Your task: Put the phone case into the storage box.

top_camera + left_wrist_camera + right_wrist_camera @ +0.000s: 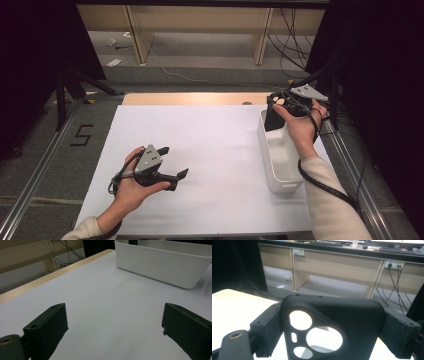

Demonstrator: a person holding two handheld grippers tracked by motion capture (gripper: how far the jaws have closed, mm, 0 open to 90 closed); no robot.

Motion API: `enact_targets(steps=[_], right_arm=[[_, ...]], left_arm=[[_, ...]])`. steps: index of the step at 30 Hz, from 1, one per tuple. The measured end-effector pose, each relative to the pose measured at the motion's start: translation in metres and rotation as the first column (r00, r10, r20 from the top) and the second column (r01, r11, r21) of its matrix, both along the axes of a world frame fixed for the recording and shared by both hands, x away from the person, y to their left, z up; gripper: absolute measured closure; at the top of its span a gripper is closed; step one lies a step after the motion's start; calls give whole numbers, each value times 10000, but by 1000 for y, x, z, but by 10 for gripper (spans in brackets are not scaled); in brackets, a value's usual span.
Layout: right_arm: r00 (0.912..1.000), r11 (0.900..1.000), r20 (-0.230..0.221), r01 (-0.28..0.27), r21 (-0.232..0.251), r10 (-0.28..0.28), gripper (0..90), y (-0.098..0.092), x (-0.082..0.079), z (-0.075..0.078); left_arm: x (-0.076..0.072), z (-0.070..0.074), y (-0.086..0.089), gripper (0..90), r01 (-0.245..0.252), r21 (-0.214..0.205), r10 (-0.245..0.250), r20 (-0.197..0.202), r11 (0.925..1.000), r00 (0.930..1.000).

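The right gripper [278, 111] is hanging over the far end of the white bin [280, 170], its jaws clamped on a black phone case [332, 325]. In the right gripper view the case is sitting squarely between the two jaws, its camera cut-outs facing the lens and its edges pressing against both pads. In the high view the case [274, 120] is standing upright at the bin's far end, its lower part dipping inside the rim.

The left gripper [172, 162] is hovering low over the white table [215, 150], well apart from the bin, with its jaws spread wide and nothing between them. In the left gripper view the bin [160, 267] is sitting beyond those open jaws.
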State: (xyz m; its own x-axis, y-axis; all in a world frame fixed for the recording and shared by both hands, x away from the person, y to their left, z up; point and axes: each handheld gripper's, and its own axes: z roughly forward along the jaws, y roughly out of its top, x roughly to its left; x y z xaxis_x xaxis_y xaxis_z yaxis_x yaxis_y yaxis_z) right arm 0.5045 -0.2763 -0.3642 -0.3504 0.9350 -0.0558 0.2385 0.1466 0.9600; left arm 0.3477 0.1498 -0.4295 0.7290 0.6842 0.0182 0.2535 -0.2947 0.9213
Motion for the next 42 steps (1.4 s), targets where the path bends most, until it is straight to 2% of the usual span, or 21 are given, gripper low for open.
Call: enact_targets(steps=[42], right_arm=[[9998, 9997, -189, 5, -236, -10, 156, 2, 9, -5]], left_arm=[[0, 0, 0, 59, -1, 11, 1, -6, 10000, 10000]])
